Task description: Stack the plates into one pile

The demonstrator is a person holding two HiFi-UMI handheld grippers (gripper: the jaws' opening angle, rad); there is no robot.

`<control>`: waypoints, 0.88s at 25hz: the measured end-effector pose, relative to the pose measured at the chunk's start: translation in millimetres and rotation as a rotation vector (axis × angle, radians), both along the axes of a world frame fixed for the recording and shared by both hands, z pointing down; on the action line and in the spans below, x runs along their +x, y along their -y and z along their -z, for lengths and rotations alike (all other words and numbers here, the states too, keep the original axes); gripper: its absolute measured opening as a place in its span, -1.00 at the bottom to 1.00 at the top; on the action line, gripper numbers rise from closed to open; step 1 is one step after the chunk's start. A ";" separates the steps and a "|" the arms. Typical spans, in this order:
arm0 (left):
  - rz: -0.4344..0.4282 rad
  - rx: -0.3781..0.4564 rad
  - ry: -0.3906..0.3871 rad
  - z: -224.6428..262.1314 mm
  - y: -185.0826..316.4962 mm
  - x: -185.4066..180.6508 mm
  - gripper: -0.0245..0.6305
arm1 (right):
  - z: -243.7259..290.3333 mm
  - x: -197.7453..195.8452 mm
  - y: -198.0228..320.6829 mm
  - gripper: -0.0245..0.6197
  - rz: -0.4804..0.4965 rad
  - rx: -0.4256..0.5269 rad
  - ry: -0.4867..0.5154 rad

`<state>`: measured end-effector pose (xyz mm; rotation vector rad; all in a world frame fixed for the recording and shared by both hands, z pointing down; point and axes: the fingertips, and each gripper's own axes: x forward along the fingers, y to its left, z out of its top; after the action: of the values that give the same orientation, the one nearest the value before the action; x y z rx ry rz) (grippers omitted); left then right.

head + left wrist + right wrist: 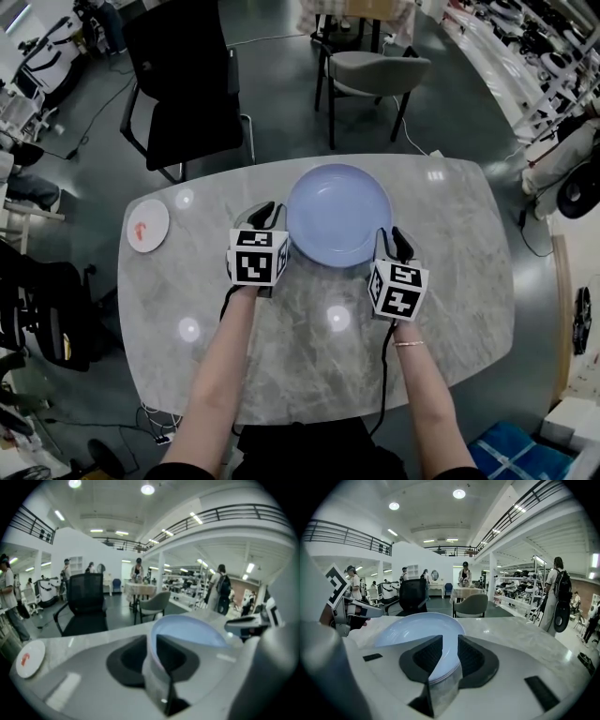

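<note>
A large pale blue plate (pixel 337 216) lies in the middle of the grey marble table (pixel 281 347). My left gripper (pixel 272 214) is at its left rim and my right gripper (pixel 398 239) at its right rim. In the left gripper view the blue plate's rim (pixel 154 639) runs between the dark pads, which close on it. The right gripper view shows the same: the plate's rim (pixel 447 648) fills the gap between its pads. A small white plate (pixel 147 225) with a red mark lies apart near the table's left edge, and shows again as the white plate (pixel 29 657).
A black office chair (pixel 183 84) and a grey chair (pixel 370 70) stand beyond the table's far edge. People stand in the hall behind them. Bare marble spreads between the two plates and in front of my arms.
</note>
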<state>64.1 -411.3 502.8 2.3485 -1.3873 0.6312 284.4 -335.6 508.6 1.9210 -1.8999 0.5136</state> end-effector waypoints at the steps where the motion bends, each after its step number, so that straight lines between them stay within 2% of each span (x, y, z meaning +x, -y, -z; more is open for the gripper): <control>1: 0.001 0.010 -0.005 4.6 -3.3 -1.4 -0.73 | 5.0 -2.5 -3.1 -0.63 0.004 0.013 -0.002; 6: -0.001 0.063 -0.024 28.6 -24.4 -9.4 -0.79 | 28.9 -15.6 -23.3 -0.72 0.015 0.073 -0.001; 11: -0.001 0.153 0.016 54.9 -48.5 -17.6 -0.86 | 54.8 -26.3 -45.8 -0.84 0.027 0.140 0.000; 22: -0.018 0.239 -0.093 87.0 -100.3 -44.2 -0.90 | 85.1 -57.4 -96.4 -0.90 0.040 0.231 0.044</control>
<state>20.0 -311.0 415.8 2.5401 -1.4731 0.3720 226.9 -239.2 423.6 2.0221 -2.1003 0.3391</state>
